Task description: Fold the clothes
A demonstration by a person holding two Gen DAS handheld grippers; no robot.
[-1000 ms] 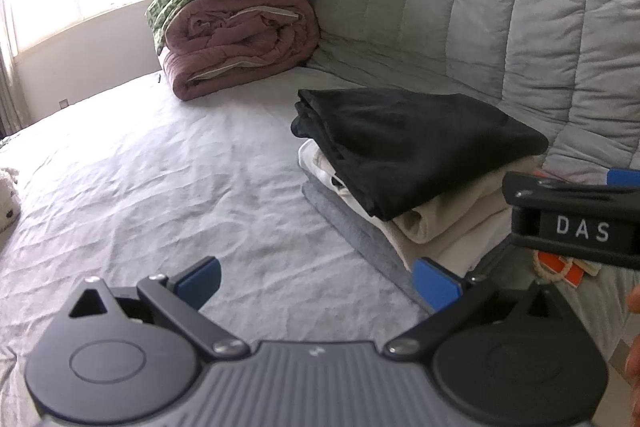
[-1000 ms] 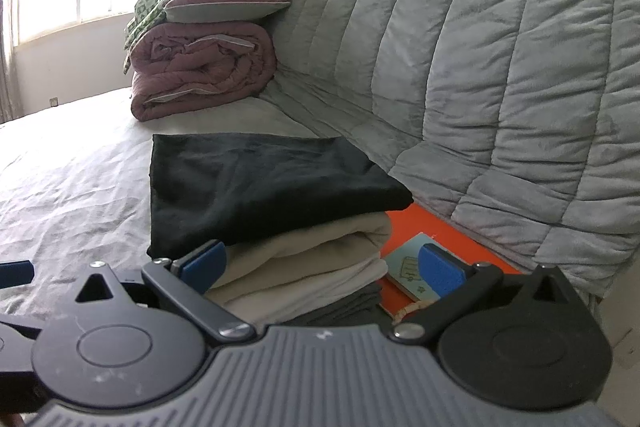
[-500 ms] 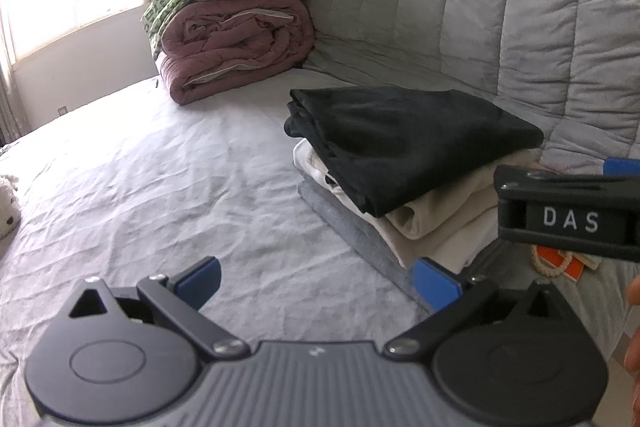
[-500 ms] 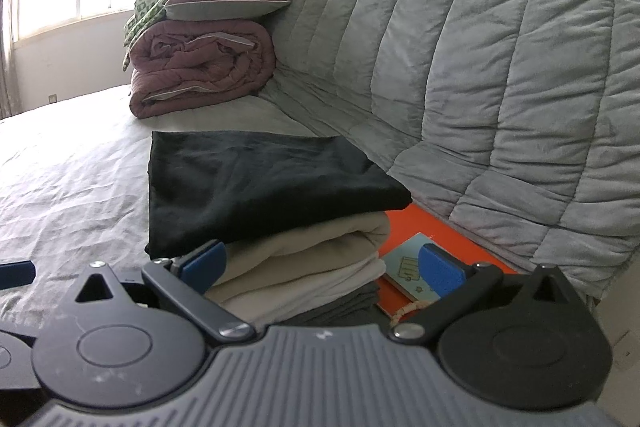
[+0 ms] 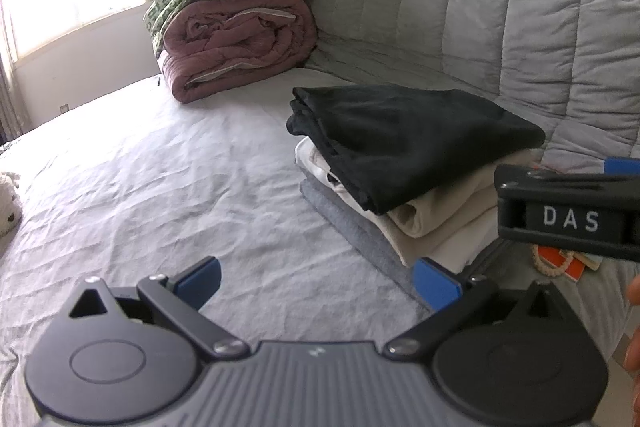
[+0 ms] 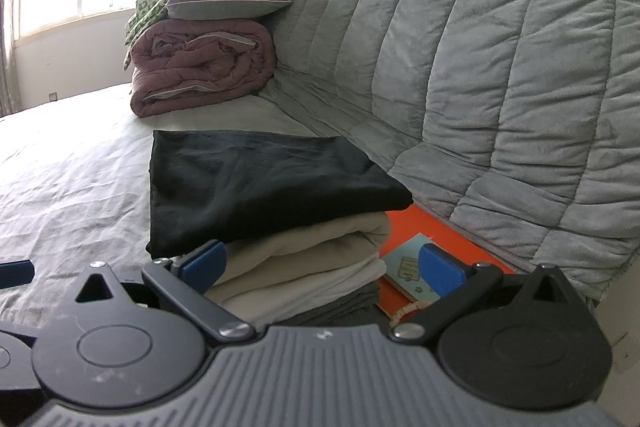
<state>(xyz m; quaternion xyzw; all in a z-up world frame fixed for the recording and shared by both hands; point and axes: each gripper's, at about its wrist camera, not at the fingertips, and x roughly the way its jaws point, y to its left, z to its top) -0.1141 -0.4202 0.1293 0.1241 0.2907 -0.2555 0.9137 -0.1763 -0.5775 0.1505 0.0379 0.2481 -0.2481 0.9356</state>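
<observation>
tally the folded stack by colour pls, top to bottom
Black: 1, black garment on top
Cream: 1, cream garment
White: 1, white garment
Grey: 1, grey garment at the bottom
Total: 4 as far as the layers show; the cream and white folds could hide another piece.

a bed [image 5: 152, 187] in a creased pale grey sheet carries everything. folded clothes [image 5: 400, 163] lie at three o'clock. a rolled maroon duvet [image 5: 236, 47] sits at twelve.
</observation>
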